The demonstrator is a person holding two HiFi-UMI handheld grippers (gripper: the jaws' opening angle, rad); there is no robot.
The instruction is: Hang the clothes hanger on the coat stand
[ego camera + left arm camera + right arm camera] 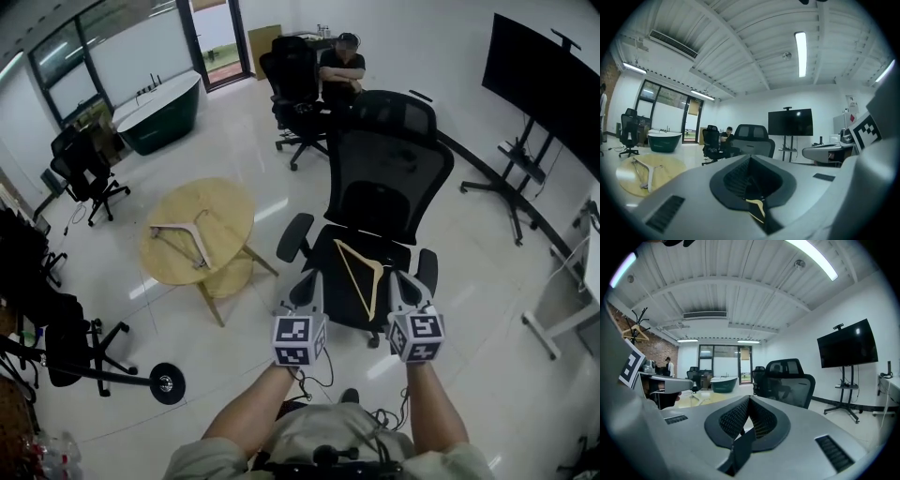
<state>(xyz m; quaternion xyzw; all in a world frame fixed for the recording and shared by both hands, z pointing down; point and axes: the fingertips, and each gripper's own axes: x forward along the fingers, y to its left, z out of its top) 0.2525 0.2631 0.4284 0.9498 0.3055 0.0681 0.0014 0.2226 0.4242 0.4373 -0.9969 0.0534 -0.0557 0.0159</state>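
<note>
Black office chair (384, 159) is filling the centre, with its base partly hidden behind both grippers. Left of the chair, a round desk (234, 202) is carrying a second hanger (183, 236). The coat stand (637, 322) is showing only as a small shape far left of the chair, in the right gripper view. Left gripper (310, 292) and right gripper (400, 281) are hovering at the chair's seat front, fingers clenched on nothing. The clothes hanger (360, 272) is lying on the seat between both sets of fingers, nearer the right ones.
</note>
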